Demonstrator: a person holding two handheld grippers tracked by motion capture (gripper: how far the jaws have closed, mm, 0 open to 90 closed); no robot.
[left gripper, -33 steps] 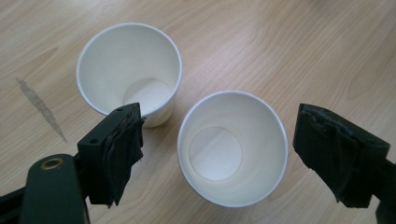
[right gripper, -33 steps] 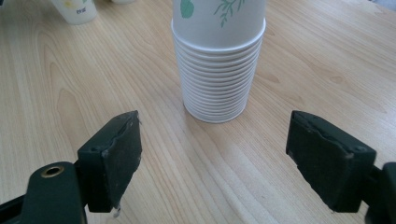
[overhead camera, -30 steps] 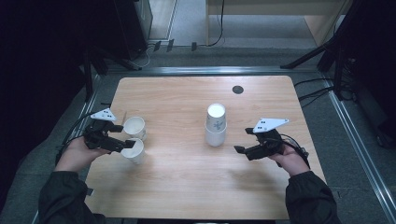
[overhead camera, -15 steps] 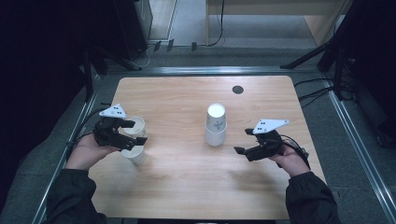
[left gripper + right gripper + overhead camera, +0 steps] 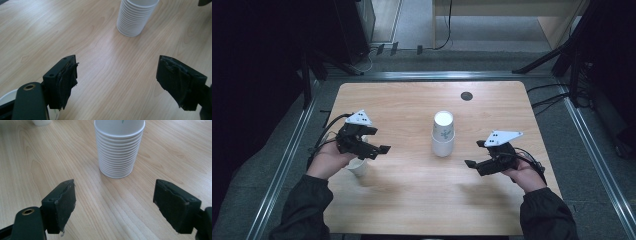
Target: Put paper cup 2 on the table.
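Both tongs stand with jaws apart, nothing between: my left gripper (image 5: 373,148) at nine o'clock on the wooden table (image 5: 412,200), jaws just easing inward, my right gripper (image 5: 476,161) at four. Between them stands the cup stack (image 5: 443,134), nothing in the way. Under my left hand (image 5: 328,162) sits a single cup (image 5: 358,167); the left gripper view catches its rim.

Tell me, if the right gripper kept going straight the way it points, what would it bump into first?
Most likely the cup stack: it stands dead ahead between the open jaws of the right gripper, with bare table in between.
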